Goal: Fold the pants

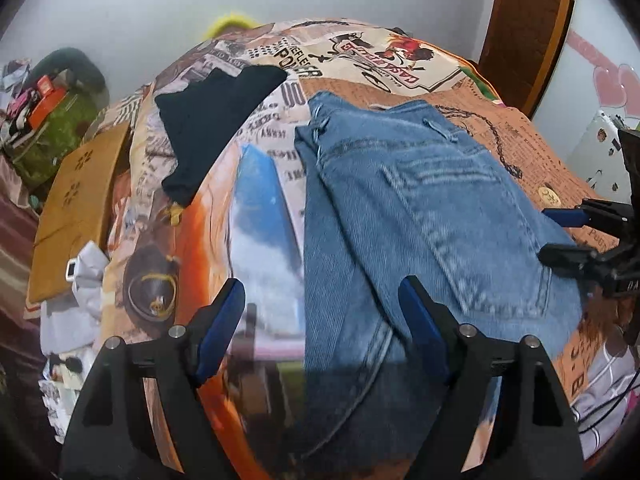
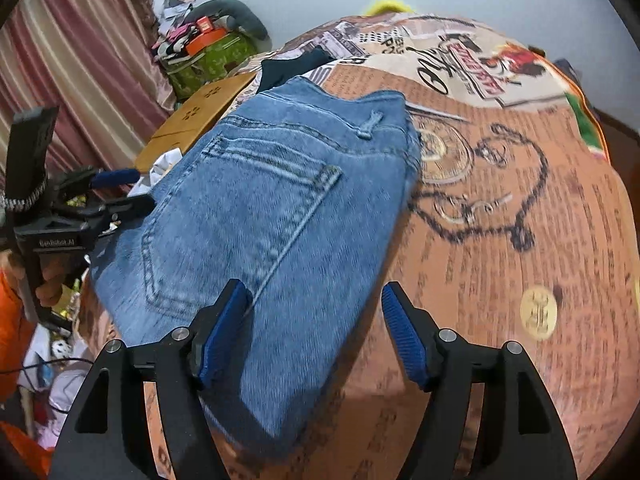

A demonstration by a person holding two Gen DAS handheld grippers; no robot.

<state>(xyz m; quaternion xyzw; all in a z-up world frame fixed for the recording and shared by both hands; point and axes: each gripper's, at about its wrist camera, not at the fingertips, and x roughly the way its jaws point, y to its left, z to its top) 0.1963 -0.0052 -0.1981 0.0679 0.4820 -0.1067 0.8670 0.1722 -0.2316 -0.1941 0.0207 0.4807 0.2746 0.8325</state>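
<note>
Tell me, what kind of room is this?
Most likely a bedroom at home. The jeans lie on a bed under a printed bedspread, a striped curtain hangs at one side, and bags and clothes are heaped in a pile by the wall.

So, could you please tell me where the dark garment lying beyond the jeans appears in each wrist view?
Left wrist view: the dark garment lies upper left of centre, left of the jeans.
Right wrist view: the dark garment peeks out near top centre, just behind the jeans' waistband.
Shared landmark: the cardboard box beside the bed.
</note>
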